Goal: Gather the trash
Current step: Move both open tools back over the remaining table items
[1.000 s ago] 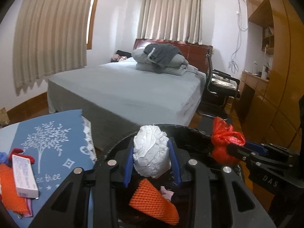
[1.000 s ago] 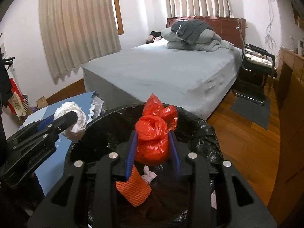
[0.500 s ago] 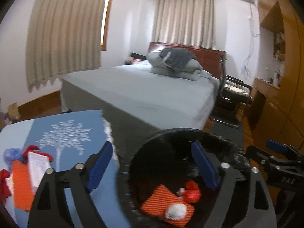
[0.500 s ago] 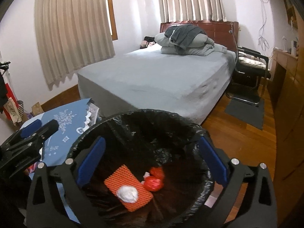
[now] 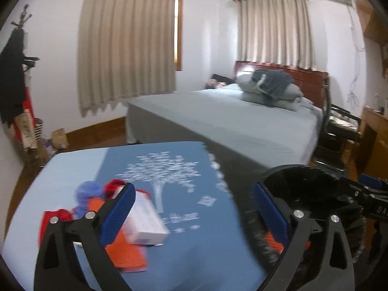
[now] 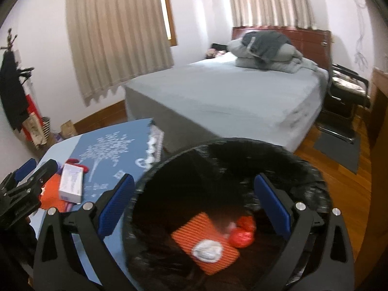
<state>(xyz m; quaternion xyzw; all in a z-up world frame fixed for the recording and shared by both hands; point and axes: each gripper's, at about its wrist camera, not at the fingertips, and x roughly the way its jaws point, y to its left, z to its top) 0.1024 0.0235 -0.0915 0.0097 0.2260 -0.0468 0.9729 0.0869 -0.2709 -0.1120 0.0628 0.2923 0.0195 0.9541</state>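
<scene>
Left wrist view: looks across the table (image 5: 72,165) at a small heap of trash; picture blurred.
Right wrist view: looks down into the bin (image 6: 303,169), lined with a black bag, just beside the table edge.
Left gripper (image 5: 191,194): jaws opening, already spread wide, nothing between the pads; aimed toward the heap.
Right gripper (image 6: 194,184): jaws spread wide and empty, hanging over the bin mouth.
Trash in the bin: orange mesh sheet (image 6: 194,230) at the bottom, white paper wad (image 6: 207,248) on top of it, red plastic bag (image 6: 242,235) touching its edge.
Trash on the table: white box (image 5: 145,223) lying on a second orange mesh piece (image 5: 126,252), with a blue fuzzy lump (image 5: 88,191) and red scraps (image 5: 55,218) just behind; all on the near left part of the table, partly on the blue tree-print cloth (image 5: 169,181).
Step in hand: judged as the gap between a drop into the bin and the next pick-up; both grippers hold nothing.
Progress: partly done, judging by several pieces in the bin and a cluster on the table.
Next move: probably calls for bringing the left gripper down over the white box, the topmost and nearest piece, with the pads either side of its narrow width, then closing.
Care needed: box sits on loose mesh, so likely to slide or drag the mesh along; soft lumps behind likely to need a deeper, firmer pinch.
Right gripper's part: likely needs a swing from the bin to the table for a second piece, well clear of the left one.
</scene>
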